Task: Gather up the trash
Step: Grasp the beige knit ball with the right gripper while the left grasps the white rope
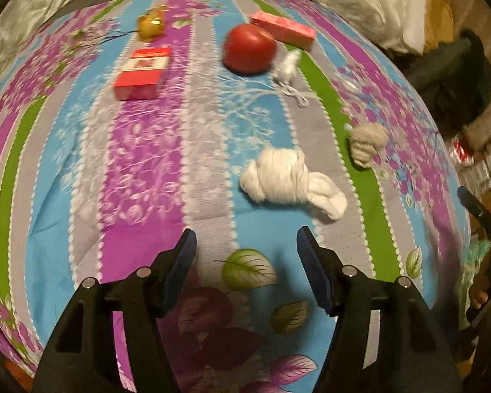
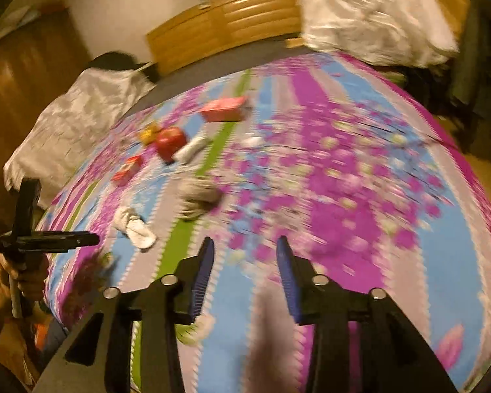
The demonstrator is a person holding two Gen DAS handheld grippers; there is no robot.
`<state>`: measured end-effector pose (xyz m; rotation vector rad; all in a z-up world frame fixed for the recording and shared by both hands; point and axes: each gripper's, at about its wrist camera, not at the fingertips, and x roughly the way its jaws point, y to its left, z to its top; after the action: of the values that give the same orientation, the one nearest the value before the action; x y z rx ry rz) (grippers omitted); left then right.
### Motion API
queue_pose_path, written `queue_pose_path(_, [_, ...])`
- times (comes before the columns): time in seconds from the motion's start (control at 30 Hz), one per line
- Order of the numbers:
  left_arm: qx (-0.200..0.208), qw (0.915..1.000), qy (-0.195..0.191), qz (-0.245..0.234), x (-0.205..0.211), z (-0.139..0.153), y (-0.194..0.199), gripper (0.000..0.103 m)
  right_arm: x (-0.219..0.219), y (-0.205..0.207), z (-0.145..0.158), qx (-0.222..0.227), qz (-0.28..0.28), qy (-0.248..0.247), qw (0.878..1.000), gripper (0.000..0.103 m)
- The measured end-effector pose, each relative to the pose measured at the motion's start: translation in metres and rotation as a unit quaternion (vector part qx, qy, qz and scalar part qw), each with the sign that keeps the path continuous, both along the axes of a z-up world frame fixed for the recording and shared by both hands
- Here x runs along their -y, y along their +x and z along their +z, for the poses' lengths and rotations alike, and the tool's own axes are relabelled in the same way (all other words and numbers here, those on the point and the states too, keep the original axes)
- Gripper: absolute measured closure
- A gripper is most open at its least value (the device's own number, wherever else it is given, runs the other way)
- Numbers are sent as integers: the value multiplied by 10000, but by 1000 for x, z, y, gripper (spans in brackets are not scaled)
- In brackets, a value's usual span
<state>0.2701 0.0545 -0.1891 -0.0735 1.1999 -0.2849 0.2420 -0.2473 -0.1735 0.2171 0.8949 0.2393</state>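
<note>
My left gripper [image 1: 245, 245] stands open over the striped floral bedspread [image 1: 140, 170], nothing between its fingers. Just ahead of it lies a crumpled white tissue wad [image 1: 288, 180], and a greyish wad [image 1: 366, 142] sits further right. Beyond are a red apple [image 1: 248, 48], a small white scrap with string [image 1: 289, 65], a red-and-white box [image 1: 142, 73], a pink box [image 1: 283, 28] and a gold wrapper [image 1: 151, 23]. My right gripper [image 2: 245, 257] is open and empty above the bedspread [image 2: 343, 196]. The blurred right wrist view shows the white wad [image 2: 136, 224], the grey wad [image 2: 198, 196] and the left gripper [image 2: 45, 240] at the left.
White pillows [image 1: 370, 3] lie at the head of the bed, another [image 2: 75, 121] at its left side, with a wooden headboard [image 2: 226, 19] behind. A hand [image 2: 16, 278] holds the left tool. Clutter and bottles [image 1: 474, 160] stand off the bed's right edge.
</note>
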Motion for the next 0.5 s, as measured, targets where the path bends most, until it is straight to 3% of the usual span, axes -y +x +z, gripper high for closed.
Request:
queue_pose_path(0.13, [161,9996,-55,204,-16,3,-7,42,-41,26,-5,73,518,-299,9982,60])
queue_pose_path(0.2, [201,9995,-85,247,-24,2,-11,42,-53,34,-9,76,655,-376,9971,53])
queue_pose_path(0.27, [206,9991,-118,346,-32,0,-14,42,-62,43,-14,56,709,-417,9966,47])
queue_pose_path(0.5, [121,9973,-381,613,-49,-11,-21,42,-82,82,-36,-139,682,-383,9968,46])
